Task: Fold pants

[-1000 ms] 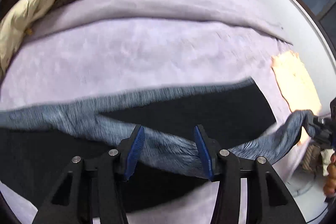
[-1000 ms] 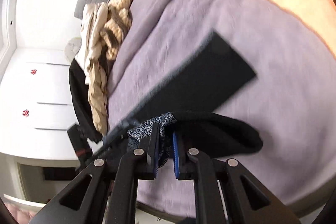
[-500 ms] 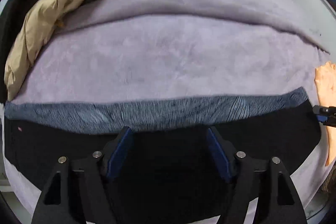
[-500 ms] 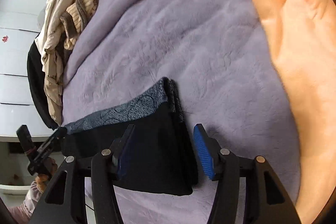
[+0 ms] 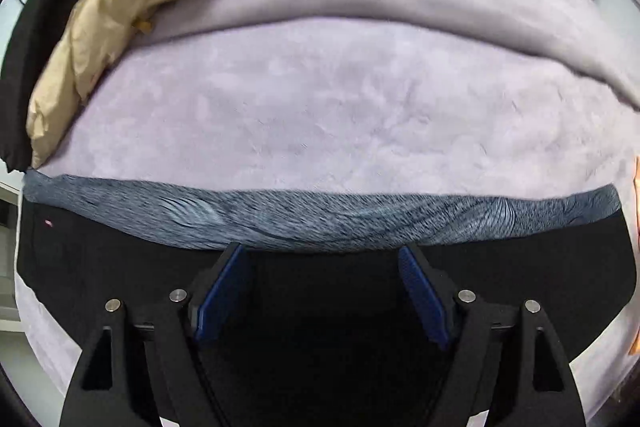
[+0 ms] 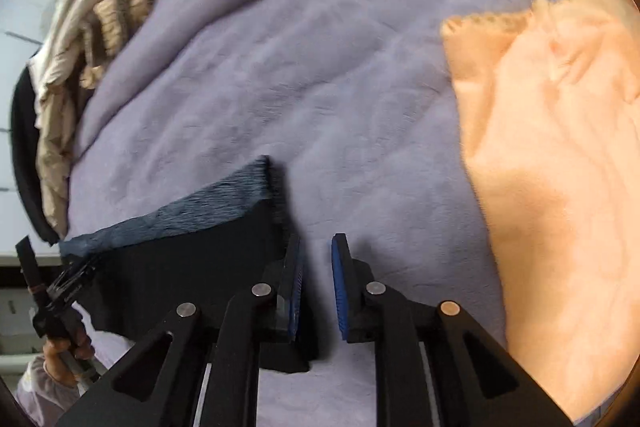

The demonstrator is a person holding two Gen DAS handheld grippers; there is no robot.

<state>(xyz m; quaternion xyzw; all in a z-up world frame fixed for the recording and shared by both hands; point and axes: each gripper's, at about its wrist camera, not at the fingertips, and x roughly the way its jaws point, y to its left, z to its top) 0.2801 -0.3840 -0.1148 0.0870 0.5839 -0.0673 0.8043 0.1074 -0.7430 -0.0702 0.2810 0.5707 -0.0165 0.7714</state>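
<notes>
Lilac plush covers the whole bed [image 5: 328, 115], and the pants [image 5: 120, 267] lie along its near edge as a long black band, folded lengthwise, with a strip of grey-blue lining showing along the far side of the fold. A heap of beige clothes [image 5: 100, 39] sits at the far left corner, and a peach blanket [image 6: 560, 167] lies toward the right edge, apart from the pants.

Risk, as I judge it: the band lies close to the near edge, so a careless pull could drag it off the bed. The lining strip shows the layers are not matched, and a cross fold now would lock that offset in. At the cuff end the right gripper [image 6: 316, 283] sits on the blanket just beside the hem; closing there could catch plush instead of pants, or only the top layer.

The left gripper [image 5: 320, 291] hangs spread wide over the black cloth, holding nothing. The right one is parted narrowly, also holding nothing.

A second ago the right gripper pinched a lifted leg, which hung in the air across the left gripper's open fingers. Half a second ago the pants were already down and both grippers open; since then the right one has narrowed and shifted just off the hem.
</notes>
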